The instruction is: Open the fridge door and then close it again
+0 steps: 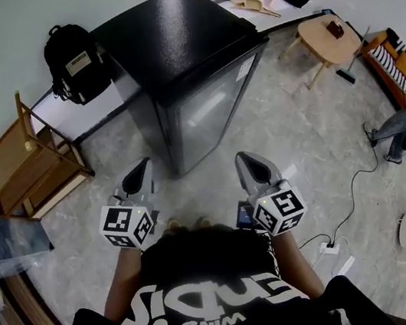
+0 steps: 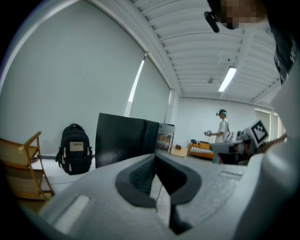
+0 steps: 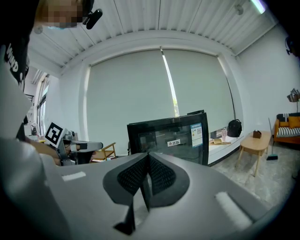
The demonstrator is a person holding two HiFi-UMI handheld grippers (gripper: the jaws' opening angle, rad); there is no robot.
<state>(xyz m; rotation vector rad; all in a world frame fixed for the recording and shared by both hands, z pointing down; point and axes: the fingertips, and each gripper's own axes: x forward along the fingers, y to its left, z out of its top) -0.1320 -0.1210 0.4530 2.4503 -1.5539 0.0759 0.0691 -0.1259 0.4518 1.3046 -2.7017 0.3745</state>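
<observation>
A small black fridge [image 1: 176, 53] with a glass door [image 1: 217, 108] stands on the floor ahead of me, its door closed. It shows in the left gripper view as a dark box [image 2: 126, 138] and in the right gripper view front-on [image 3: 171, 138]. My left gripper [image 1: 144, 166] is shut with nothing in it, held short of the fridge's near left corner. My right gripper [image 1: 242, 157] is also shut and empty, held short of the door's right side. Neither touches the fridge. The jaws meet in the left gripper view [image 2: 155, 157] and the right gripper view [image 3: 148, 156].
A black backpack [image 1: 75, 62] leans on the wall left of the fridge. A wooden chair [image 1: 21, 166] stands at the left. A round wooden table [image 1: 329, 38] is at the right. Cables and a power strip [image 1: 331, 248] lie on the floor. Another person [image 2: 221, 131] stands far off.
</observation>
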